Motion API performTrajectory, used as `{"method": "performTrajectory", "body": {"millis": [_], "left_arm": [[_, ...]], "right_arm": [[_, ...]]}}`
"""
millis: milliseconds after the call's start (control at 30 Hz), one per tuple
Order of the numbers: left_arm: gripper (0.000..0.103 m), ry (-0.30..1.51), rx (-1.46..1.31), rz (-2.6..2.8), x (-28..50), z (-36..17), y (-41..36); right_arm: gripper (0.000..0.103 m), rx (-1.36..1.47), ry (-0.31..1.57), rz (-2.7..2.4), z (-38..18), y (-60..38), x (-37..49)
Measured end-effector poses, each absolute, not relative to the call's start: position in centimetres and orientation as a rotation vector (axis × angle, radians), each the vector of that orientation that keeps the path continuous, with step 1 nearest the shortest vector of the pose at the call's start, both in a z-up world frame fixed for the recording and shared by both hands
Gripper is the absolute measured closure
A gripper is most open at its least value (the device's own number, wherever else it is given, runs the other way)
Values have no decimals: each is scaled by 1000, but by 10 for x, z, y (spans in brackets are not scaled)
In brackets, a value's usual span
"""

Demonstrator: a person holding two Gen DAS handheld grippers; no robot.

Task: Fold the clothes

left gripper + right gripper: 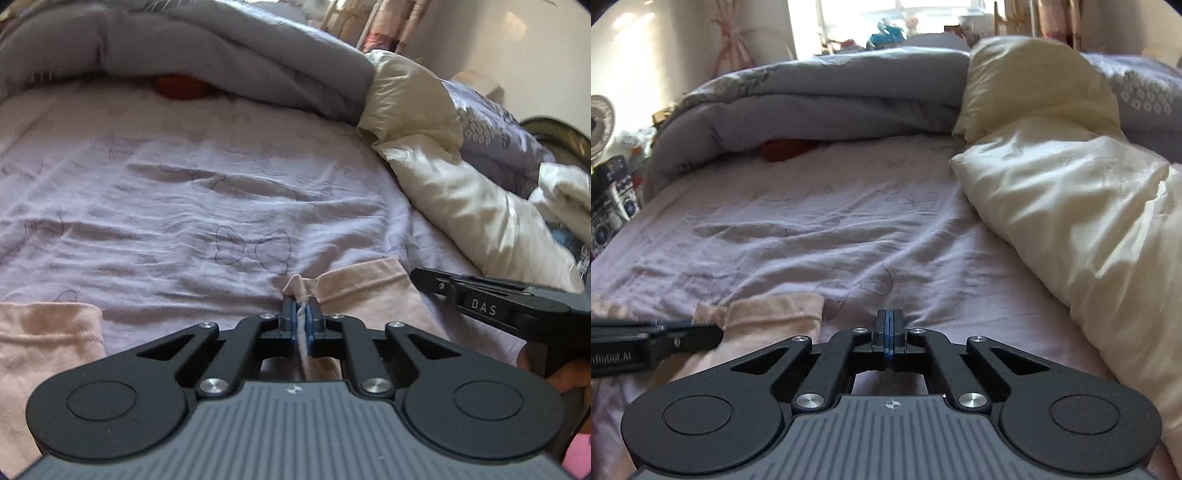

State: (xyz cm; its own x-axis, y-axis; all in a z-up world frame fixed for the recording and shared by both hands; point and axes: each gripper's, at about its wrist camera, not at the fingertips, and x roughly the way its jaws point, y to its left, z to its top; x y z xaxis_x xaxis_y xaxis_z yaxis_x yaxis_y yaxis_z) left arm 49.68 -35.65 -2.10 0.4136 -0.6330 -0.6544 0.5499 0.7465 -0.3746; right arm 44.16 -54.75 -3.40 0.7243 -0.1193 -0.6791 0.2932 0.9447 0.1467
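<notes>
The pink garment (362, 295) lies on the bed (184, 192); my left hand-held gripper (303, 314) pinches its bunched hem. My right hand-held gripper (890, 325) is closed on nothing. I judge the fold just starting; next, carry this hem across.

A red item (181, 86) is largely hidden under the grey duvet (221, 48), and the pink garment (44, 332) is cut off by the frame's lower left edge.
</notes>
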Motion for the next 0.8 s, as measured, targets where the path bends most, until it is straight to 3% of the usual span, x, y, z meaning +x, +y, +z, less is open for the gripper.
{"method": "performTrajectory", "body": {"millis": [67, 167, 300, 433, 500, 600, 700, 800], "left_arm": [[90, 978, -235, -727, 509, -20, -347], [55, 1119, -424, -725, 528, -13, -334], [26, 1128, -493, -715, 531, 8, -320], [25, 1187, -309, -618, 522, 18, -318], [25, 1138, -126, -588, 499, 27, -315], [25, 1021, 29, -646, 444, 44, -297], [25, 960, 52, -743, 369, 57, -258], [25, 982, 65, -826, 292, 61, -225]], "right_arm": [[57, 269, 761, -198, -12, -544, 436], [50, 249, 662, 26, 34, -519, 373], [50, 246, 739, 290, 55, -470, 278], [51, 243, 999, 223, -4, -444, 236], [50, 158, 914, 231, -15, -438, 225], [50, 246, 916, 169, 2, -444, 228], [43, 356, 804, 111, 28, -463, 195], [41, 391, 837, 39, 35, -472, 151]]}}
